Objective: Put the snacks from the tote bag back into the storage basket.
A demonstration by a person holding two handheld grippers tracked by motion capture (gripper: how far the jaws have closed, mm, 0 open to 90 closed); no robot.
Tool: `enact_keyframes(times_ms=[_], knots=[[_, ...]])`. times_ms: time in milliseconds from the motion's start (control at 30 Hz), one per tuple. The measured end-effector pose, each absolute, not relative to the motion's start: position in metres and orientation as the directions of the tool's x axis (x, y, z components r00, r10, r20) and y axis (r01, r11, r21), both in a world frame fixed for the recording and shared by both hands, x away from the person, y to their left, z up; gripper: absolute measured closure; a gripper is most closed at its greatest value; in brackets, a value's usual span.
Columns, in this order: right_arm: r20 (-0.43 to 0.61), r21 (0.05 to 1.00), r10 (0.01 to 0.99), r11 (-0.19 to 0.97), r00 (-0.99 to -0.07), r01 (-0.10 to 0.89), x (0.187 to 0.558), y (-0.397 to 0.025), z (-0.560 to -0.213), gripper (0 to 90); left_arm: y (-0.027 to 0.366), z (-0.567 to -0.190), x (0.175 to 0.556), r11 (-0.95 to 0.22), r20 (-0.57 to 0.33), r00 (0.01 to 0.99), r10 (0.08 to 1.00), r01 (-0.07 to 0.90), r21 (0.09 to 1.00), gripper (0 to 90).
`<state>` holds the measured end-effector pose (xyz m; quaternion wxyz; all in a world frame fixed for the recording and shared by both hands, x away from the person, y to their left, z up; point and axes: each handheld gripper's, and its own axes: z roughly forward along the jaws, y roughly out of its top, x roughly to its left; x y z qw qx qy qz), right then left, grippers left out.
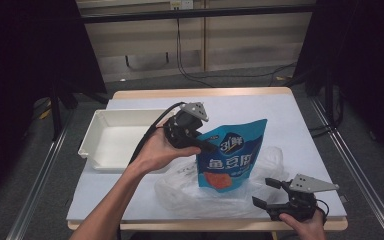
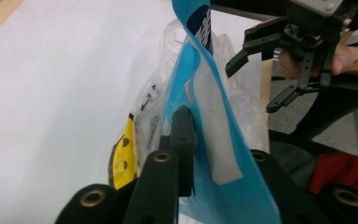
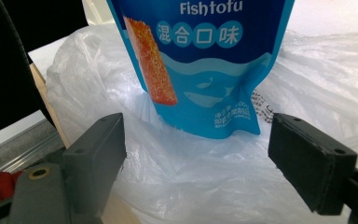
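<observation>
A blue fish tofu snack pouch (image 1: 230, 155) hangs upright over a crumpled clear plastic bag (image 1: 180, 192) at the table's middle front. My left gripper (image 1: 207, 146) is shut on the pouch's left edge; in the left gripper view the pouch (image 2: 214, 140) runs edge-on between the jaws. My right gripper (image 1: 266, 192) is open near the front right edge, a little short of the bag. In the right gripper view the pouch's bottom (image 3: 205, 70) hangs above the plastic bag (image 3: 205, 177), beyond the open jaws.
An empty white tray (image 1: 111, 139) lies at the table's left. The pale blue table cover (image 1: 240, 107) is bare at the back. A yellow printed wrapper (image 2: 123, 154) shows through the bag. The table's front edge (image 1: 205, 226) runs close under the right gripper.
</observation>
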<state>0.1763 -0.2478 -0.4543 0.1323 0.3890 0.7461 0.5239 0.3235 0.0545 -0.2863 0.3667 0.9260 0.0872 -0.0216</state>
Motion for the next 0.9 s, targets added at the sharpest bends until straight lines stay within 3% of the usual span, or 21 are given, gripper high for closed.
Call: enact_keyframes(times_ms=[267,500,900], knots=[[0.209,0.877,0.716,0.163,-0.666,0.451,0.179,-0.244,-0.455,18.9,0.049,-0.287,0.324,-0.720,-0.112,0.984,0.139,0.178,0.671,77.1],[0.206,0.877,0.719,0.165,-0.664,0.452,0.178,-0.245,-0.455,19.2,0.044,-0.288,0.325,-0.725,-0.116,0.984,0.135,0.178,0.666,90.0],[0.210,0.875,0.721,0.163,-0.660,0.457,0.179,-0.245,-0.455,19.6,0.041,-0.287,0.331,-0.737,-0.121,0.988,0.099,0.154,0.658,90.0]])
